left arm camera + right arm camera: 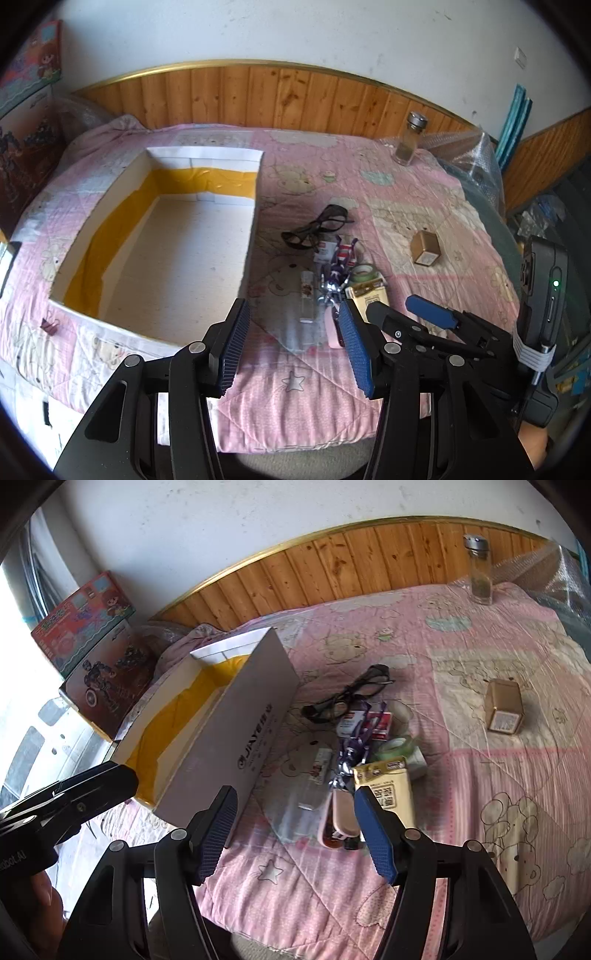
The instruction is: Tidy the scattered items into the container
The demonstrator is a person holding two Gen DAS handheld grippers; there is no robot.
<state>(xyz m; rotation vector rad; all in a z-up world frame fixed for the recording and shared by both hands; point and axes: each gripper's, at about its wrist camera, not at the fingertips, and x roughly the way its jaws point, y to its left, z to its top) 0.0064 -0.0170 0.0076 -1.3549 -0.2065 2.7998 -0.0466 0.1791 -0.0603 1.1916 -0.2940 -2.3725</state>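
An open white box (255,206) with yellow lining lies on the pink quilt, empty; the right wrist view shows its grey side wall (236,738). Right of it lies a pile: black glasses (317,227), a small clear bottle (306,299), a purple lanyard with keys (334,280), green tape (364,275), a yellow packet (369,295) and a pink case (341,812). My left gripper (295,341) hangs open above the quilt's near edge, just short of the pile. My right gripper (291,830) is open too, with nothing between its fingers, the pink case just beyond them.
A small gold box (426,247) lies apart at the right. A glass jar with a metal lid (410,138) stands at the back by the wooden panelling. Bubble wrap (472,155) sits at the far right, printed boxes (96,657) at the left. A purple binder clip (50,325) lies near the box.
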